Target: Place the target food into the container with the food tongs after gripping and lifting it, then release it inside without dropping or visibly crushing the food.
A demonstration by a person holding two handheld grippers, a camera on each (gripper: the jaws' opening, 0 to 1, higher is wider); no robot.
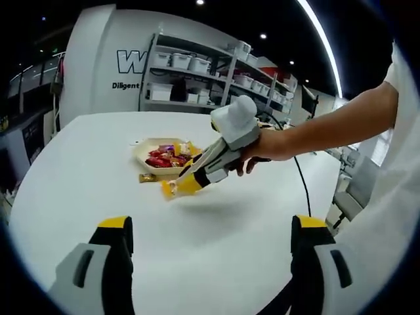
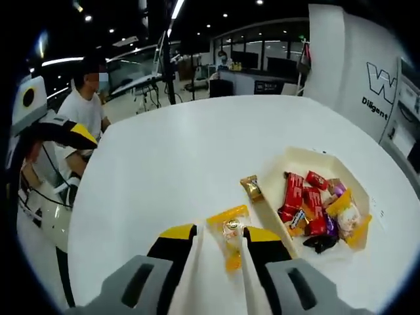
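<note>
White table (image 2: 164, 164) held a tray (image 2: 298, 161) of snacks, with a gold candy (image 2: 251, 187) just left of it. Right gripper (image 2: 220, 235) pinched a yellow snack packet (image 2: 230, 237). Left gripper (image 1: 212, 226) was spread wide.

A white table (image 1: 79, 197) stands before metal shelving (image 1: 197, 72) with storage bins, under ceiling strip lights (image 1: 321, 39).

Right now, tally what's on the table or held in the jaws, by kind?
Cream shallow tray of mixed wrapped snacks: 1
Yellow snack packet held in the right gripper, clear of the tray: 1
Small gold-brown wrapped candy on the white table beside the tray: 1
Total: 3. Snacks inside the tray overlap, not counted.
</note>
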